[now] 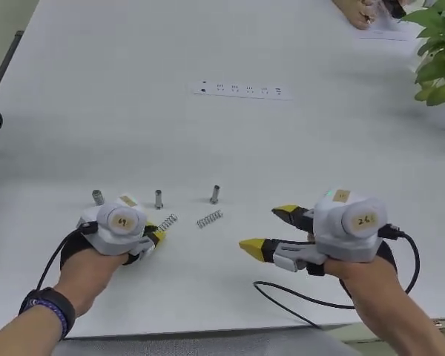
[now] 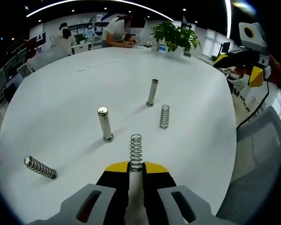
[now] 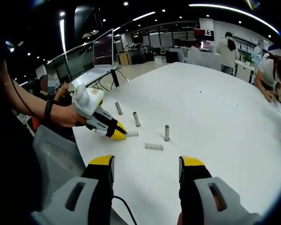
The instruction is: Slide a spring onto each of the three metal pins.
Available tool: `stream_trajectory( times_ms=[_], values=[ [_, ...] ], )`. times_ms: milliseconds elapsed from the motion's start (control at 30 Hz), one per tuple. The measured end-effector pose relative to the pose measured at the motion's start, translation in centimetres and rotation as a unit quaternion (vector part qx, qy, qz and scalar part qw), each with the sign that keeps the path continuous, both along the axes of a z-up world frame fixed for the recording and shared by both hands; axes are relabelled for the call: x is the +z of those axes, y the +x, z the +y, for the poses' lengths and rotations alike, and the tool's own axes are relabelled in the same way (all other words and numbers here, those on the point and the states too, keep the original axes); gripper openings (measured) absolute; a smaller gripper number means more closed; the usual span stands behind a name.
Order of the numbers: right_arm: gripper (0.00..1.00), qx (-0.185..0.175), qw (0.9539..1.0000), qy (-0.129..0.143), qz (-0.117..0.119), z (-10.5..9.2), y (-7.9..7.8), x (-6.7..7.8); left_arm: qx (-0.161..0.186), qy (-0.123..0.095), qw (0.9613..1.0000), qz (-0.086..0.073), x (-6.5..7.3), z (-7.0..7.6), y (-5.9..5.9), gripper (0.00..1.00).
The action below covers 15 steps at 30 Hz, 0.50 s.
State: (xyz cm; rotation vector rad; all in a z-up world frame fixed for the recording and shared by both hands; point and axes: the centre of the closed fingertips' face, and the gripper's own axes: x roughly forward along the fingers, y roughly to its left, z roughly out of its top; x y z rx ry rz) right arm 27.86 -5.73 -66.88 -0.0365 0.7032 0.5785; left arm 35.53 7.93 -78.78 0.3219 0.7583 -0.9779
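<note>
Three metal pins stand in a row on the white table (image 1: 230,141). The left pin (image 1: 98,196) (image 2: 40,168) wears a spring. The middle pin (image 1: 159,199) (image 2: 104,124) and the right pin (image 1: 215,194) (image 2: 152,92) are bare. My left gripper (image 1: 157,236) (image 2: 136,165) is shut on the near end of a spring (image 1: 167,222) (image 2: 136,151) that lies on the table in front of the middle pin. A second spring (image 1: 209,219) (image 2: 164,116) (image 3: 154,146) lies loose near the right pin. My right gripper (image 1: 268,228) (image 3: 147,161) stands open to the right of it, holding nothing.
A white power strip (image 1: 241,90) lies flat at mid-table, beyond the pins. A potted plant (image 1: 437,52) stands at the far right corner, with a person's hand (image 1: 356,11) beside it. A black cable (image 1: 304,297) trails from my right gripper along the front edge.
</note>
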Motion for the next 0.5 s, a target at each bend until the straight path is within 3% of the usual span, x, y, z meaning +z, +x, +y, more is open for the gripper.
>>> stream_trajectory(
  times_ms=[500],
  values=[
    [0.53, 0.005, 1.0000, -0.001, 0.001, 0.7, -0.2, 0.1, 0.022, -0.020, 0.9996, -0.003, 2.0, 2.8, -1.2, 0.03]
  ],
)
